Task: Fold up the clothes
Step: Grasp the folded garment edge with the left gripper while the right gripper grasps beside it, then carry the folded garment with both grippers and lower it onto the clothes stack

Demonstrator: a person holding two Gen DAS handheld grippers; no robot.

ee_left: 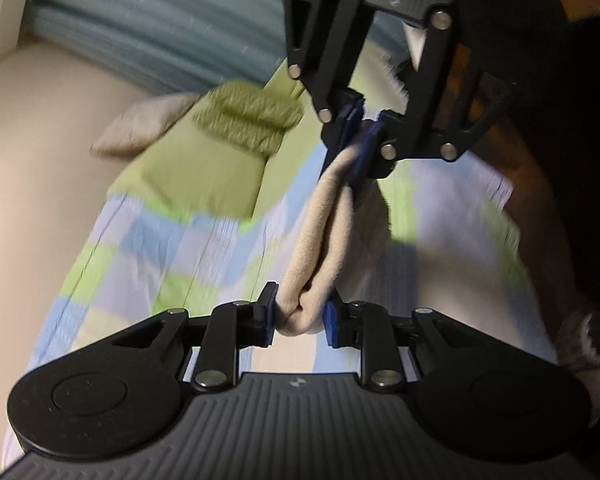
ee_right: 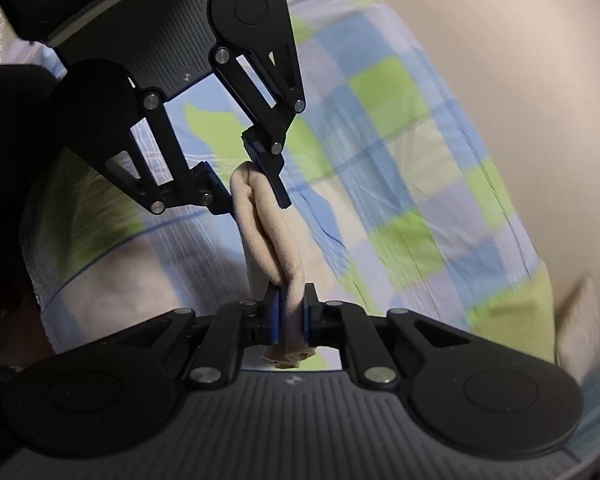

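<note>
You have the beige cloth (ee_left: pixel 324 232) strung between both grippers, hanging above the checked bedspread (ee_left: pixel 148 248) rather than lying on it. Your left gripper (ee_left: pixel 298 316) pinches one bunched end, the pads pressing into a thick wad of fabric. Your right gripper (ee_right: pixel 291 314) is pressed nearly together on the other end, with only a short tuft poking out behind the pads. That short tuft is the weak spot, I judge: pull the hands apart too hard and it could slide free, dropping that end onto the bedspread. The left grip holds a rolled lump, not a flat edge, so the cloth may twist as you lay it down and the fold would come out crooked. The green garment (ee_left: pixel 216 152) lies near; a swinging end could snag it
</note>
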